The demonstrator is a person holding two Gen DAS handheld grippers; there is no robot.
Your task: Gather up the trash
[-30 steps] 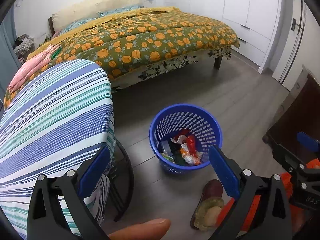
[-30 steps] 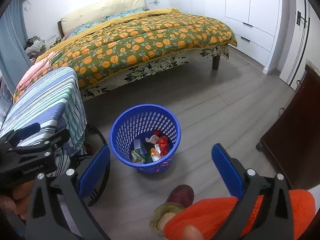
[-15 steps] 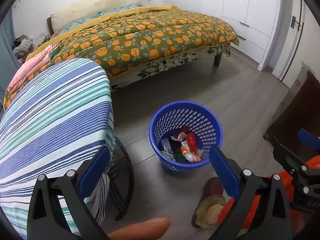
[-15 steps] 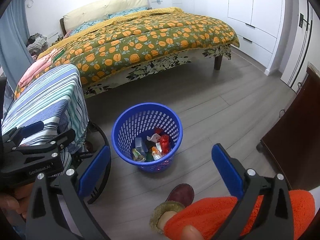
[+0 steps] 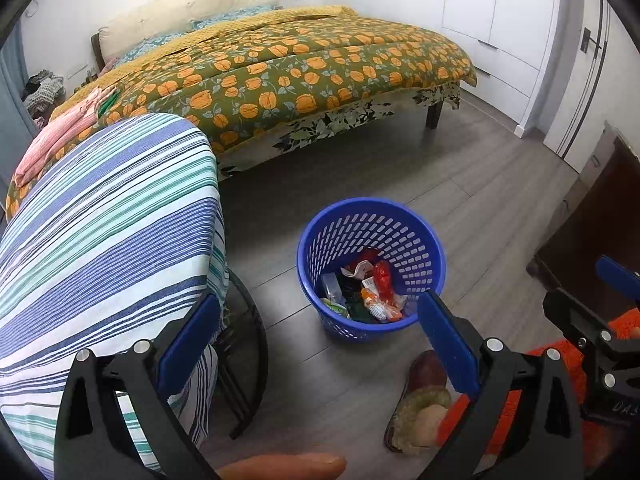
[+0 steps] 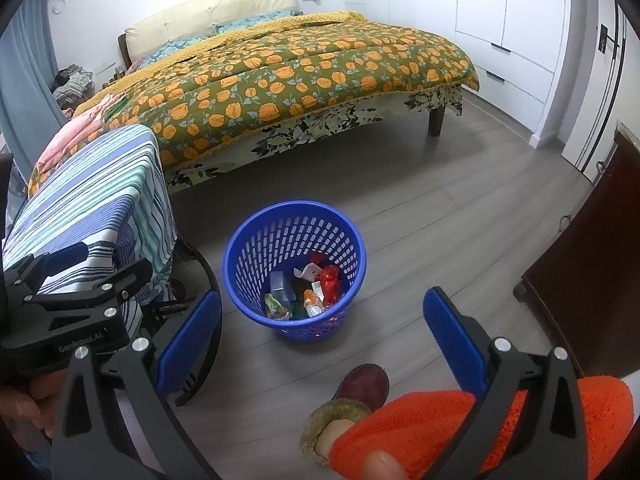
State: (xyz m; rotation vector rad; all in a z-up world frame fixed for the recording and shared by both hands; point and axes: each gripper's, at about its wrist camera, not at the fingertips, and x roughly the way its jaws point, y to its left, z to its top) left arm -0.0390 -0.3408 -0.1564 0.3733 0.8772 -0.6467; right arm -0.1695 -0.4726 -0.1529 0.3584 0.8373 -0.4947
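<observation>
Both tools, left tool (image 5: pixel 316 344) and right tool (image 6: pixel 320 340), hang spread and empty above the blue wastebasket (image 6: pixel 294 216), wrappers (image 6: pixel 316 288) seemingly all binned.

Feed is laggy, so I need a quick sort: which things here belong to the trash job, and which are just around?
Job:
blue basket
wrappers and packets inside it
left hand-held gripper, open
right hand-held gripper, open

Just around:
bed
striped cloth
slipper
dark cabinet

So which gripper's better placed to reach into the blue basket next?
Probably right. The blue basket sits nearly centred between the open right gripper. The left gripper is also open, with the striped cloth crowding it.
</observation>
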